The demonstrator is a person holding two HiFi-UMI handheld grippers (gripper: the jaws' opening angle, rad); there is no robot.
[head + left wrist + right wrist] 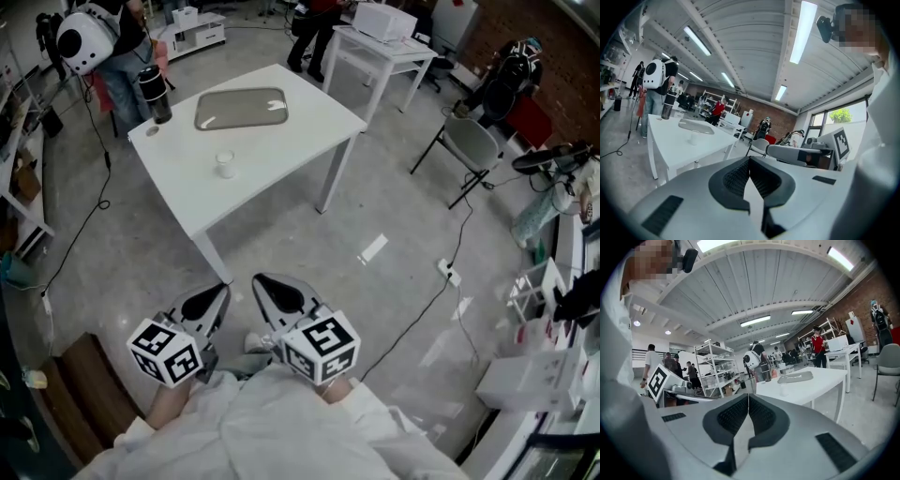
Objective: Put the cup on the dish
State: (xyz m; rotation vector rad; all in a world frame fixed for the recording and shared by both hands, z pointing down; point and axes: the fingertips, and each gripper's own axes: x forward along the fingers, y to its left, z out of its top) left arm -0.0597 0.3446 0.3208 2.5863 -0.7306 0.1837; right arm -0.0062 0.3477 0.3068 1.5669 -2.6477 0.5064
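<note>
left tool point(217, 292) and right tool point(267, 284) closed, empty; cup point(225, 165) near dish point(241, 108)

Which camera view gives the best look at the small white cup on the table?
The head view: it looks down on the cup, which stands alone on the white table, apart from the grey dish. The left gripper view and the right gripper view show it only from the side, small and far away.
</note>
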